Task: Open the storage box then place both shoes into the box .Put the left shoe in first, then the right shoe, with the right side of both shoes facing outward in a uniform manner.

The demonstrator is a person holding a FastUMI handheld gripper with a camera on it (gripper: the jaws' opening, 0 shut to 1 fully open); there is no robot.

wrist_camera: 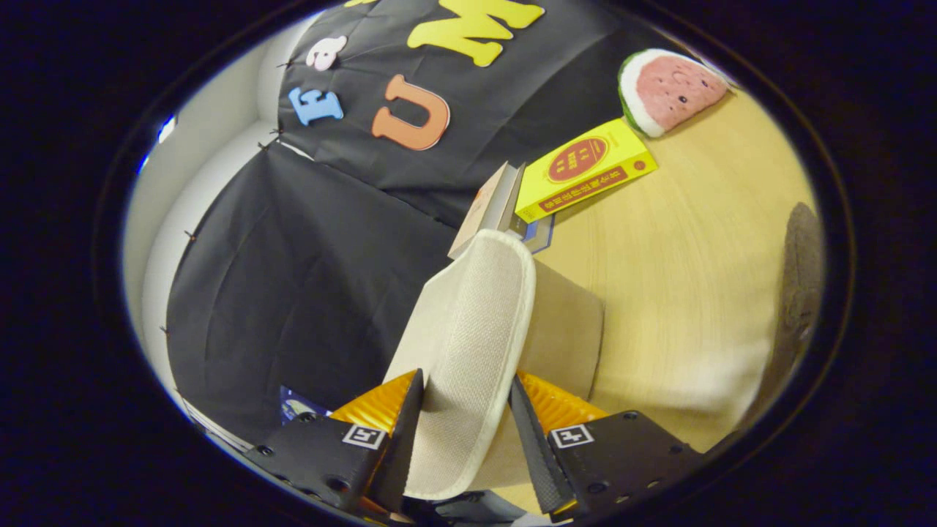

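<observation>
A cream fabric slipper [468, 344] is held between my fingers, sole edge toward the camera, its toe reaching ahead toward the books. My gripper [465, 410] is shut on the slipper, one finger pressing on each side. The view is rolled, so the wooden table [688, 293] stands to the right of the slipper. A tan flat surface [564, 337] lies just behind the slipper; I cannot tell whether it is the storage box.
A yellow book [585, 170] and other books [492, 208] lie beyond the slipper's toe. A watermelon-slice plush [670, 89] sits farther off on the table. A dark rounded object [799, 282] lies at the table's far side.
</observation>
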